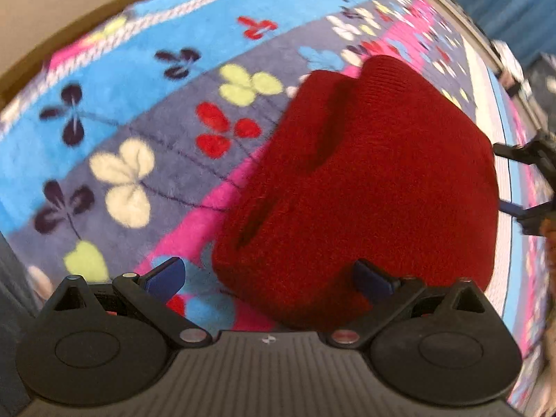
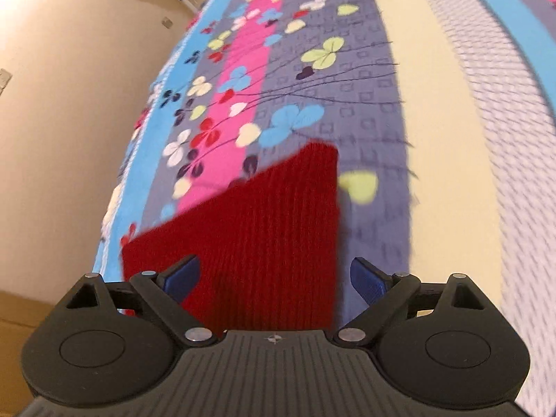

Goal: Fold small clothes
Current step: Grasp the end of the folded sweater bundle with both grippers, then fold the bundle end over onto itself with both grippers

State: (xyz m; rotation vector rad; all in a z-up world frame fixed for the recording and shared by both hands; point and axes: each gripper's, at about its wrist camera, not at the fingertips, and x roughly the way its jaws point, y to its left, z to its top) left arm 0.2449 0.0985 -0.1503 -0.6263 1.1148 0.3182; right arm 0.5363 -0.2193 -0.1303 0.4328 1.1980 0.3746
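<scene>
On the flowered bedspread [image 1: 146, 111] lies a red knitted hat [image 1: 365, 187], flat apart from two creases near its upper left edge, and every place below is given relative to it. Below the hat's near edge hangs the left claw [image 1: 269, 278], its jaws spread wide and empty: one blue pad sits over the bedspread just off the hat's corner, the other over the knit itself, neither clearly pressing on it. At the hat's opposite side, seen at the right margin of the left wrist view, stands the right claw [image 1: 514, 180], also gaping and holding nothing. From the right wrist view that right claw [image 2: 274, 278] looks along the ribs, so the hat's [image 2: 264, 229] long axis runs straight away from it toward a squared far corner. Both claws tilt steeply down at the cloth. Judging by this, each claw is about equally near its own edge, suited to pinching opposite ends.
</scene>
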